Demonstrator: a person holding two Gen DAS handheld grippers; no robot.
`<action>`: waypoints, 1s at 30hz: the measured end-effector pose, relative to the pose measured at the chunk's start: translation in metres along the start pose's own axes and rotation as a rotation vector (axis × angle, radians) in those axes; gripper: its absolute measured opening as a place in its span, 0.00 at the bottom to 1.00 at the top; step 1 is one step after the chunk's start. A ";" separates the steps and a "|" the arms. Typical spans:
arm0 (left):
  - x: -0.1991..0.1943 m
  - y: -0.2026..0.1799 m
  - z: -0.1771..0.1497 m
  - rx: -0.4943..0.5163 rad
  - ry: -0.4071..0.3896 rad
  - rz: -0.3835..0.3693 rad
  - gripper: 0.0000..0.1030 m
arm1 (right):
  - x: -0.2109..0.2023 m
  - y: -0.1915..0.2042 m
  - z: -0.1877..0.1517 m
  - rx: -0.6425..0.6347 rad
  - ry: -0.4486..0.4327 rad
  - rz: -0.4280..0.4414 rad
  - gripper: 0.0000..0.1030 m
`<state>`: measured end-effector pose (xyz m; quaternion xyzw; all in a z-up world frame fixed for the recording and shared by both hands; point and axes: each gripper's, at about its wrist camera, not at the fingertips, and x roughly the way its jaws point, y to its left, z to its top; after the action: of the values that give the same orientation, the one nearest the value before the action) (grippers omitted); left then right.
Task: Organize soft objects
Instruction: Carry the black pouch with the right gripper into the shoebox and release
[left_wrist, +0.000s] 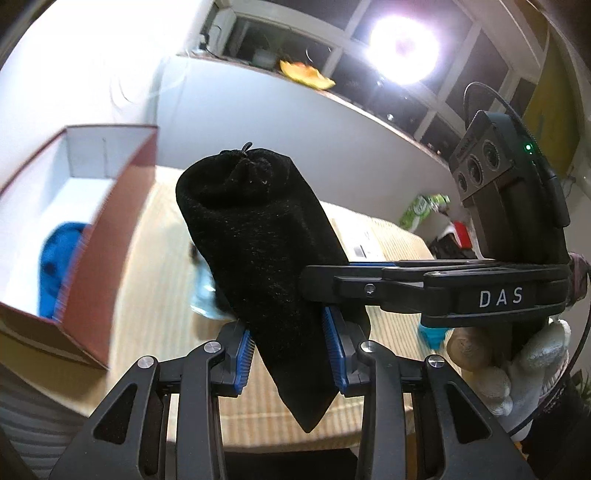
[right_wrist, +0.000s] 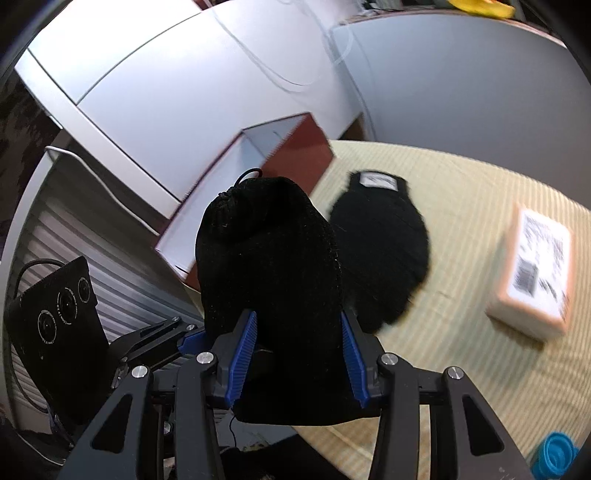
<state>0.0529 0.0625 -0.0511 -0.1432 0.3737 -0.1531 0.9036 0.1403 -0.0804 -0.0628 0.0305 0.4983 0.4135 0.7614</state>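
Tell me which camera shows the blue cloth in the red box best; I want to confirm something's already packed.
The left wrist view: the blue cloth lies visible inside the open red box, though blurred. In the right wrist view the red box shows only its walls; its contents are hidden behind the black sock.

The left wrist camera sits directly behind the left tongs (left_wrist: 290, 354) and looks forward and downward along them across the striped tabletop (left_wrist: 155, 295) toward the far wall. The right wrist camera sits likewise behind the right tongs (right_wrist: 297, 354), angled downward over the same tabletop. Both views are close-range. Shared content: the black knit item (left_wrist: 258, 236) filling the near centre, the red-sided box (left_wrist: 107, 236) at left, and the labelled parcel (right_wrist: 535, 277). Each camera also sees the opposite tool.
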 end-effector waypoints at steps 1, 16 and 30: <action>-0.003 0.004 0.003 -0.001 -0.008 0.005 0.32 | 0.002 0.006 0.005 -0.010 -0.002 0.004 0.41; -0.064 0.085 0.058 -0.038 -0.152 0.150 0.32 | 0.054 0.097 0.093 -0.110 -0.013 0.114 0.41; -0.046 0.155 0.078 -0.107 -0.107 0.216 0.32 | 0.128 0.113 0.140 -0.090 0.042 0.134 0.41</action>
<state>0.1040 0.2330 -0.0270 -0.1583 0.3457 -0.0268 0.9245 0.2029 0.1293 -0.0354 0.0211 0.4921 0.4861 0.7219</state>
